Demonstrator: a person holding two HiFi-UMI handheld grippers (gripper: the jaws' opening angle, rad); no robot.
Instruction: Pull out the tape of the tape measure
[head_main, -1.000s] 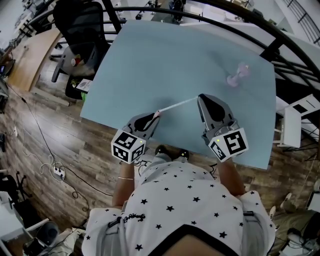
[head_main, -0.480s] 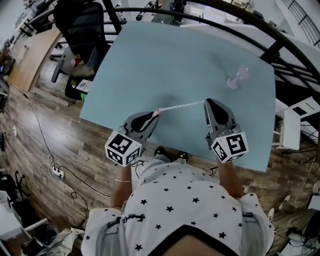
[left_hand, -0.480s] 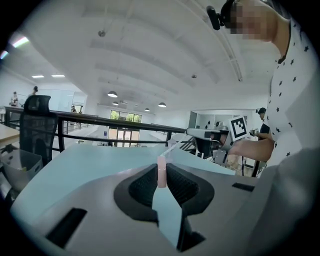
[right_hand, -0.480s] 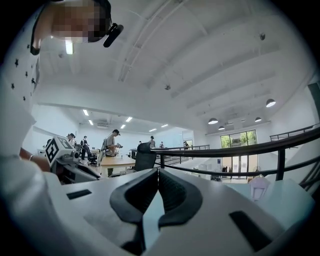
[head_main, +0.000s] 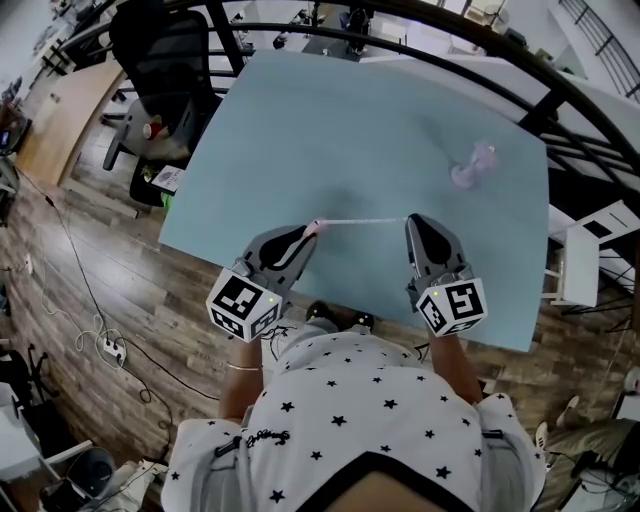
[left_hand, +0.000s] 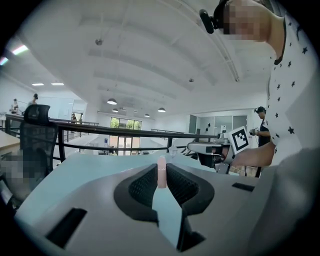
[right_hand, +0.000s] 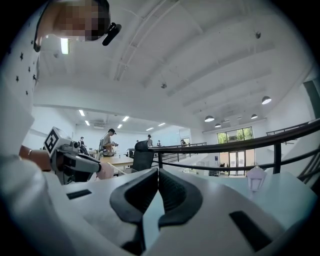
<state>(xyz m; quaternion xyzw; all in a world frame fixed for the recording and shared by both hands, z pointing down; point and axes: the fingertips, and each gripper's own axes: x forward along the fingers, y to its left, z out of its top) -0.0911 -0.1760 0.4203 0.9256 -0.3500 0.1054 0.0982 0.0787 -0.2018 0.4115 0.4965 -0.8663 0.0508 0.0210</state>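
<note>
The left tongs (head_main: 307, 233) are closed to a narrow gap on the tape measure (left_hand: 161, 173), a small pink case standing upright between the pads with its top poking out past the tips. From that case the tape (head_main: 362, 220) runs as a thin, pale, straight line across to the right tongs (head_main: 411, 219). Their jaws are pressed together on its far end, with no gap showing between them. Both tongs are held side by side over the near edge of the light blue tabletop (head_main: 350, 120), tips pointing away from the person, the left set angled inward toward the right. In the right gripper view the left tongs and the pink case show off to the left of the right tongs' tips, and the tape slants in from there. Well beyond the right tongs, further out on the tabletop and a little to their right, lies a small pale pink object (head_main: 473, 163).
</note>
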